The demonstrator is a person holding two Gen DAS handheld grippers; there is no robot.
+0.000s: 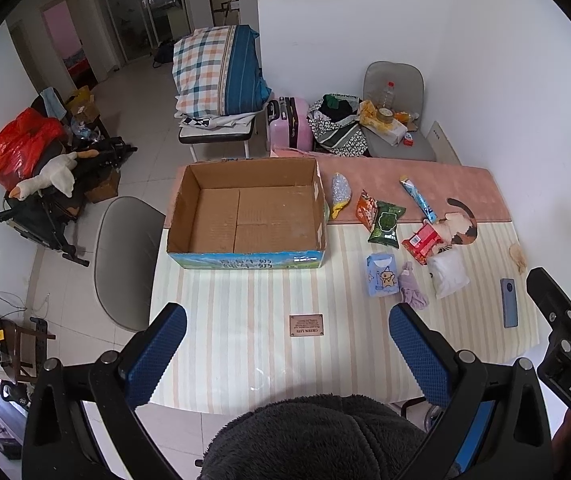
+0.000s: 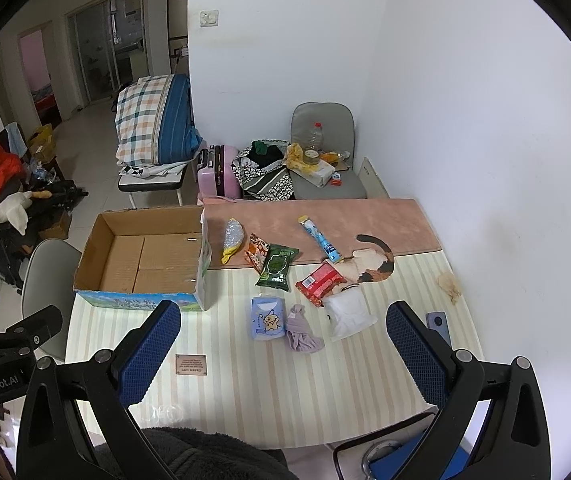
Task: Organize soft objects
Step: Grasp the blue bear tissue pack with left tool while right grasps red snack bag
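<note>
An empty cardboard box (image 1: 245,210) (image 2: 145,256) stands open at the table's far left. To its right lie soft items: a white pillow pack (image 1: 448,273) (image 2: 348,314), a lilac cloth (image 1: 413,293) (image 2: 301,332), a blue tissue pack (image 1: 382,275) (image 2: 268,317), a green wipes pack (image 1: 385,224) (image 2: 279,266), a red packet (image 1: 423,242) (image 2: 321,282), an orange snack bag (image 1: 365,208), a bubble-wrap piece (image 1: 340,194) (image 2: 233,238) and a blue tube (image 1: 419,198) (image 2: 319,238). My left gripper (image 1: 287,354) and right gripper (image 2: 283,350) hover open and empty above the table's near edge.
A phone (image 1: 508,302) (image 2: 437,326) lies at the table's right. A cat-shaped mat (image 2: 369,262) lies on a pink runner (image 2: 325,212). A grey chair (image 1: 125,260) stands left of the table; another chair with clutter (image 2: 321,168) stands behind. A wall is at the right.
</note>
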